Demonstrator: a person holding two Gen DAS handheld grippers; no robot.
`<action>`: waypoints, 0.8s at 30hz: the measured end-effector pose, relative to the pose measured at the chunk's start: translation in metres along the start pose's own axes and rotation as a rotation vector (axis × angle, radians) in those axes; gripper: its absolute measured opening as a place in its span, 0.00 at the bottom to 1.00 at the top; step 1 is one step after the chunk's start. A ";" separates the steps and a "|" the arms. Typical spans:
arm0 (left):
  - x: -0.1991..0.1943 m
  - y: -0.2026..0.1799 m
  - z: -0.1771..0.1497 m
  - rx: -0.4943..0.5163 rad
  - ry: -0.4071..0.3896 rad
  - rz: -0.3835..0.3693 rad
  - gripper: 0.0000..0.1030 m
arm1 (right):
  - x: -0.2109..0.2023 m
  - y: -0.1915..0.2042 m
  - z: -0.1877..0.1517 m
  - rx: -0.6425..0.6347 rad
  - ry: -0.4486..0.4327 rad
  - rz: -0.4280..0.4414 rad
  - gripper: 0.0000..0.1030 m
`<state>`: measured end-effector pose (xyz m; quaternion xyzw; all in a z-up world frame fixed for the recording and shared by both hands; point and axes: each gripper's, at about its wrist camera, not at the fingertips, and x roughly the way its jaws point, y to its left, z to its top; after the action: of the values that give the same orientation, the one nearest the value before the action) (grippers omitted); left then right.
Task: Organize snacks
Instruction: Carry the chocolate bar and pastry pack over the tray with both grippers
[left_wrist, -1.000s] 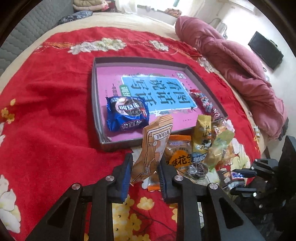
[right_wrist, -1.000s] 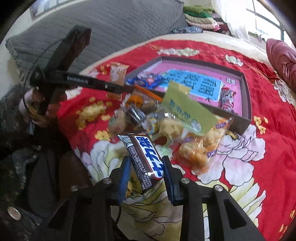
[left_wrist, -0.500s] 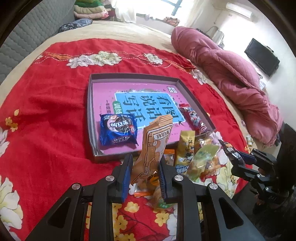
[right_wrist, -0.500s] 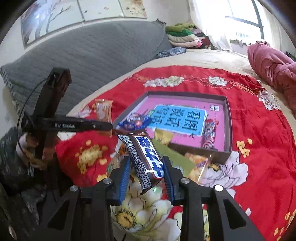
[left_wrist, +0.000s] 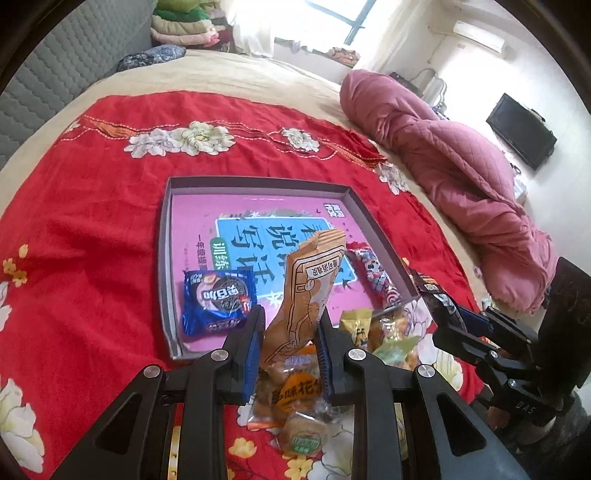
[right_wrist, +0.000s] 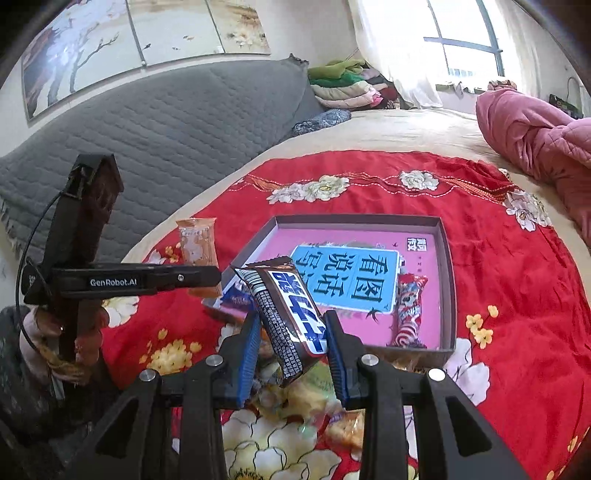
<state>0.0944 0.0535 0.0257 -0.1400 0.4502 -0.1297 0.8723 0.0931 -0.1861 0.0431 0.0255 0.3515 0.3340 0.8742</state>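
The left gripper (left_wrist: 290, 334) clamps a tan paper-look snack pouch (left_wrist: 308, 291) upright, its fingers nearly together. The right gripper (right_wrist: 291, 345) pinches a dark brown chocolate bar wrapper (right_wrist: 286, 314), jaws slightly wider. At twelve o'clock from both lies the shallow grey tray with pink printed floor (left_wrist: 258, 182), holding a blue cookie packet (left_wrist: 218, 301) at its seven o'clock corner.

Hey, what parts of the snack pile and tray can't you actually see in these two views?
- Snack pile, right wrist view: mostly hidden behind the right tongs and chocolate bar.
- Blue cookie pack, right view: mostly covered by that bar.
- Tray floor, left view: partly blocked by orange packet.
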 end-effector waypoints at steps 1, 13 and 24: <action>0.001 0.000 0.001 -0.002 0.001 0.001 0.26 | 0.001 0.000 0.002 0.001 -0.006 -0.007 0.33; 0.020 -0.008 0.021 0.004 0.008 0.000 0.26 | 0.019 -0.009 0.016 0.049 -0.013 -0.051 0.33; 0.046 -0.011 0.041 -0.004 0.013 -0.020 0.26 | 0.039 -0.028 0.022 0.118 0.009 -0.130 0.33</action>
<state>0.1527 0.0327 0.0180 -0.1454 0.4547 -0.1382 0.8677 0.1436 -0.1798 0.0283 0.0525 0.3751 0.2554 0.8895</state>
